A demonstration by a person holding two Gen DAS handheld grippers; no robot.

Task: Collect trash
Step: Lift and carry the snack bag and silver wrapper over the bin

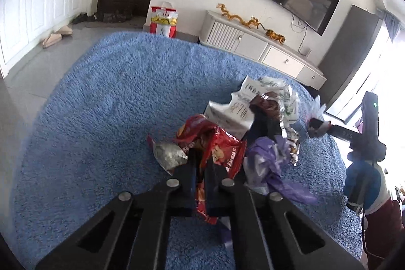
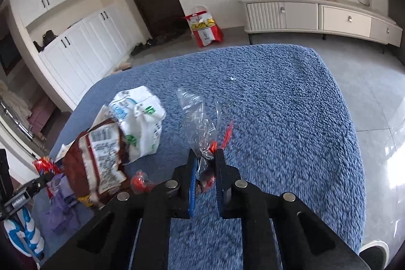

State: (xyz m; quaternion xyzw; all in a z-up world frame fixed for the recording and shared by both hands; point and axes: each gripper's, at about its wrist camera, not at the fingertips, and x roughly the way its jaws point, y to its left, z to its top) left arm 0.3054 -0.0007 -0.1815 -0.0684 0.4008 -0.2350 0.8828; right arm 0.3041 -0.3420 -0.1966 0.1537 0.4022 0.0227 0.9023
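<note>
A blue shag rug fills most of both wrist views, and nearly all the trash sits on it in one loose heap. In the left wrist view that heap lies ahead and to the right of the left gripper: a white printed carton at the far side, a brown-and-silver foil wrapper beside it, a crumpled purple bag nearest the gripper's right finger. The left gripper is clamped on a red snack bag, whose long axis runs away from the camera, along the fingers, its far end opening toward the heap; a silver foil scrap sits just to its left.

From the right wrist view the same heap lies to the left of the right gripper, with the brown wrapper and a white-and-green packet leaning together and a small red piece close to the left finger. The right gripper is pinching a clear cellophane wrapper with red bits in it, which stands up and forward from the jaws, clear of the rug.

So each gripper already carries a piece, and the remaining pile lies between them, seemingly closer to the left one. No bin shows in either view, so where these go cannot be told
</note>
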